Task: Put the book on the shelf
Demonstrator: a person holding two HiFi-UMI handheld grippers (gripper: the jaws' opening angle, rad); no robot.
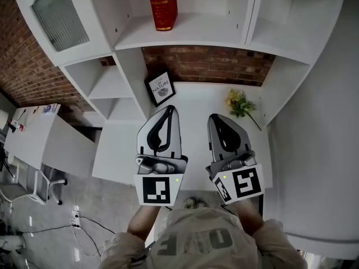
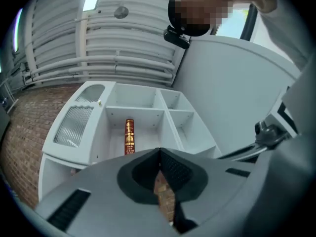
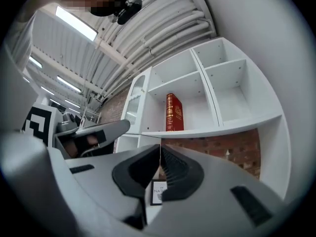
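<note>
A red book with gold print [image 1: 162,4] stands upright on a board of the white shelf unit [image 1: 196,35]. It shows again as the red book [image 2: 129,136] in the left gripper view and the red book [image 3: 174,112] in the right gripper view. My left gripper [image 1: 170,109] and right gripper [image 1: 216,118] hang side by side over the white desk, well below the book. Both are shut with nothing between the pads: left gripper [image 2: 159,153], right gripper [image 3: 160,150].
A framed print [image 1: 160,88] leans at the back of the desk [image 1: 196,97] against the brick wall. Yellow flowers [image 1: 240,102] lie to its right. A low white cabinet [image 1: 39,136] stands at the left, with cables on the floor [image 1: 84,228]. The shelf compartments beside the book are bare.
</note>
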